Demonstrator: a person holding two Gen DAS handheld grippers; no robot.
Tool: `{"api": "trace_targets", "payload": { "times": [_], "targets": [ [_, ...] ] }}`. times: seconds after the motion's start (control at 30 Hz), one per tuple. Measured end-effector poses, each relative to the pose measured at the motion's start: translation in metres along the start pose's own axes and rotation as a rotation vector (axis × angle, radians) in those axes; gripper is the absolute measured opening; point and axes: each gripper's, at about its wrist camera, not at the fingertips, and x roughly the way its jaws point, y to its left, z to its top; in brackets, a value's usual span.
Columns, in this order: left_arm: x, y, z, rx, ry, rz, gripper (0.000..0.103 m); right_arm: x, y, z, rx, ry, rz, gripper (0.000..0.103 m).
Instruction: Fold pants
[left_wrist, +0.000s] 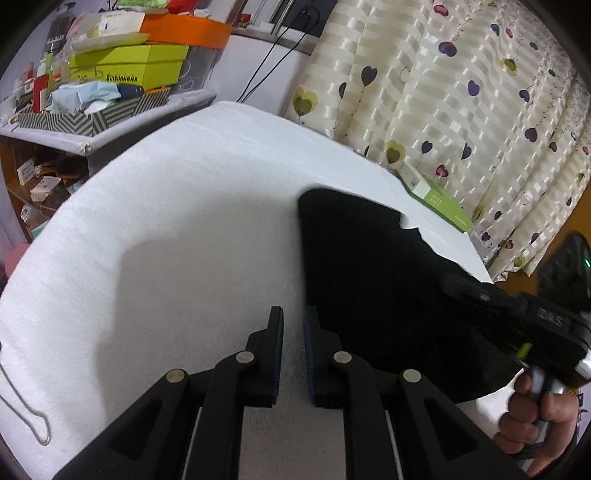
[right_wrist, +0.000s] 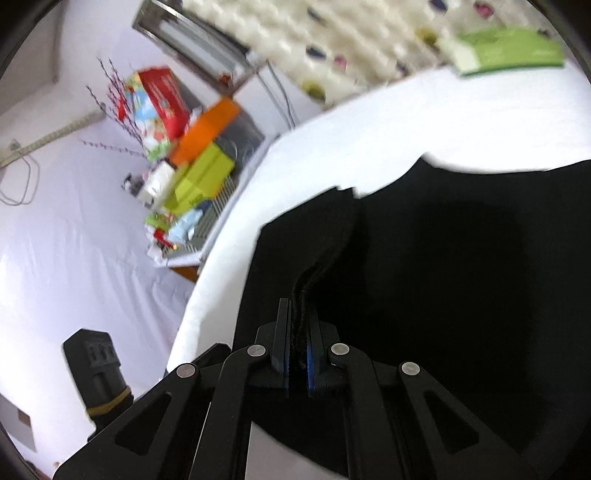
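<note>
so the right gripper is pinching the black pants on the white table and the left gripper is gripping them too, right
Not quite. The left gripper is open and holds nothing, over the white table beside the black pants; the left wrist view shows it. The right gripper is indeed pinching them.

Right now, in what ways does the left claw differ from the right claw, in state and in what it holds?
The left claw has a narrow gap between its pads and holds nothing; the right claw is shut on a bunched edge of the black pants. The left claw sits over the bare white cloth beside the pants; the right claw is over the pants themselves. Both are black with blue pads.
</note>
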Motion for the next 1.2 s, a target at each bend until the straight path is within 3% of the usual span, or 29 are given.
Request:
{"api": "trace_targets", "payload": {
  "times": [0.07,0.17,0.27,0.83,0.93,1.03,1.2],
  "targets": [
    [0.0,-0.002,-0.001,-0.001,0.004,-0.011,0.013,-0.021,-0.012,-0.007,0.007,-0.036,-0.035,0.006],
    [0.006,-0.01,-0.005,0.01,0.029,-0.022,0.013,-0.025,-0.041,-0.023,0.061,-0.01,-0.11,0.006],
    [0.008,-0.021,-0.007,0.034,0.05,-0.041,0.013,-0.028,-0.055,-0.033,0.099,-0.011,-0.113,0.006],
    [0.018,-0.063,0.004,0.123,0.059,-0.051,0.013,-0.054,-0.061,-0.038,0.084,-0.094,-0.175,0.006],
    [0.026,-0.068,0.009,0.132,0.067,-0.04,0.013,-0.049,-0.065,-0.039,0.073,-0.05,-0.158,0.006],
    [0.033,-0.076,0.021,0.146,0.062,-0.03,0.013,-0.054,-0.061,-0.036,0.043,-0.044,-0.161,0.012],
    [0.057,-0.091,0.053,0.187,0.035,-0.014,0.013,-0.07,-0.063,-0.022,0.016,-0.127,-0.194,0.018]
  ]
}}
